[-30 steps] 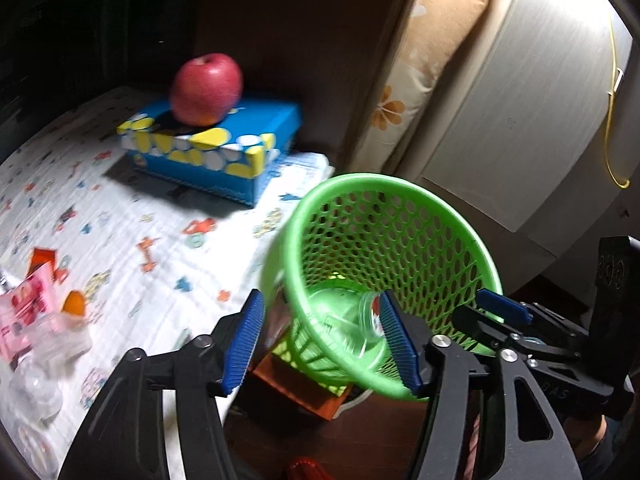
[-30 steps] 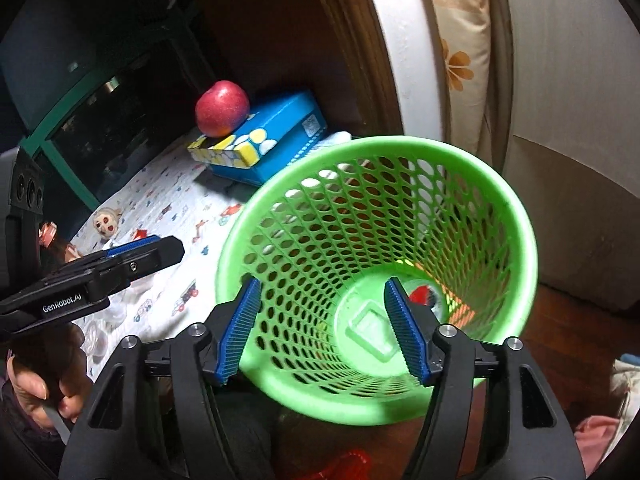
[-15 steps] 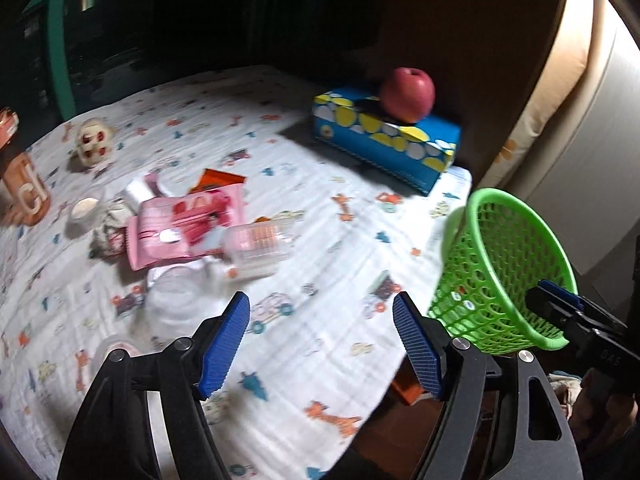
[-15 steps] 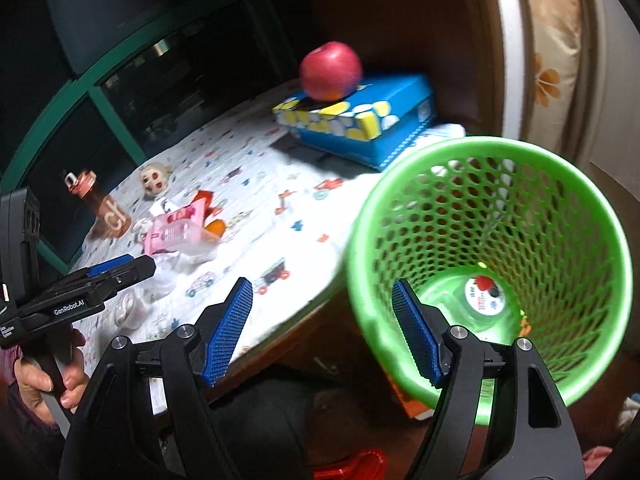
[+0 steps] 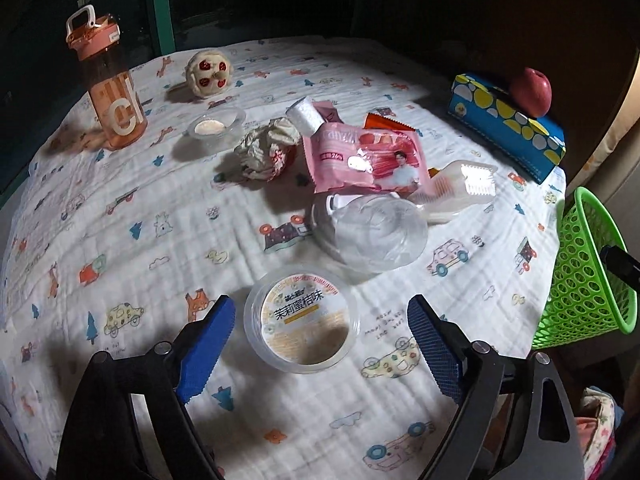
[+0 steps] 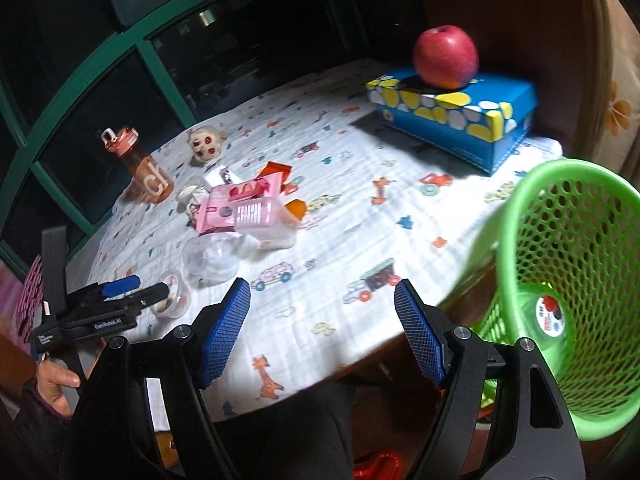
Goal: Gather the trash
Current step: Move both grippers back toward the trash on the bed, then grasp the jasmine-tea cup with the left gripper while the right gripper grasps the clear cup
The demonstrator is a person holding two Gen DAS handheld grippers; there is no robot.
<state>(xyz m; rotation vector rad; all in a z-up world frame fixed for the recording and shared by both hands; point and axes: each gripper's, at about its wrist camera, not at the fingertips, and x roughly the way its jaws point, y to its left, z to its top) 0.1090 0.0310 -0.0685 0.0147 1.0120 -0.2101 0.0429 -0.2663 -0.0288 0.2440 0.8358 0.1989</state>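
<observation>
My left gripper [image 5: 320, 344] is open just above a round clear cup with a yellow label lid [image 5: 302, 322] on the table; the cup sits between the blue pads. Beyond it lie a clear dome lid [image 5: 372, 232], a pink snack bag [image 5: 364, 160], a clear plastic box [image 5: 456, 188], crumpled paper [image 5: 264, 148] and a small clear cup [image 5: 216, 124]. The green basket [image 6: 572, 280] stands off the table's right edge, with a plastic item [image 6: 550, 314] inside. My right gripper [image 6: 322, 332] is open and empty above the table's near edge, left of the basket. The left gripper also shows in the right wrist view [image 6: 132, 292].
An orange water bottle [image 5: 108, 84] and a small plush toy [image 5: 208, 72] stand at the far left. A blue tissue box [image 5: 508, 128] with a red apple [image 5: 532, 90] on it is at the far right. The printed tablecloth [image 5: 120, 208] covers the round table.
My left gripper has swung from the basket leftward over the table and come down over the label-lid cup. My right gripper has turned left, so the basket now sits at its right.
</observation>
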